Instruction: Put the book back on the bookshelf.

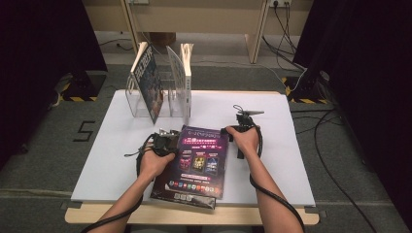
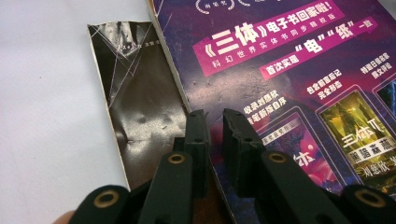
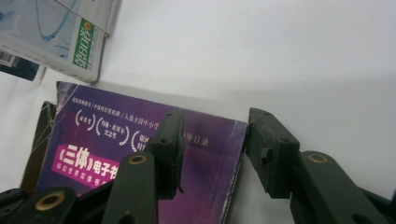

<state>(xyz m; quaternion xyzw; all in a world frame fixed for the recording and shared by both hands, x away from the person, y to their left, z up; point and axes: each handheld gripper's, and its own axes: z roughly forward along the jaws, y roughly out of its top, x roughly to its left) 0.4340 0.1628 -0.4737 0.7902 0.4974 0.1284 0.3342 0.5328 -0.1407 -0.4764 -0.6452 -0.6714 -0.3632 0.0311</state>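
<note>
1 purple book point(image 1: 200, 162) flat on the white table point(image 1: 97, 160), near edge. 2 books point(image 1: 148, 80) upright in 1 clear rack point(image 1: 133, 104) behind. Left gripper point(image 2: 212, 116) nearly pressed together at the book's left edge, grip unclear. Right gripper point(image 3: 212, 135) spread, straddling its far right corner.

White worktop point(image 1: 107, 160) on a wooden base. Clear book rack point(image 1: 160, 104) stands at its far left, books upright in it. Purple book point(image 1: 197, 162) lies flat at the near edge, over a dark flap point(image 2: 140, 98).
</note>
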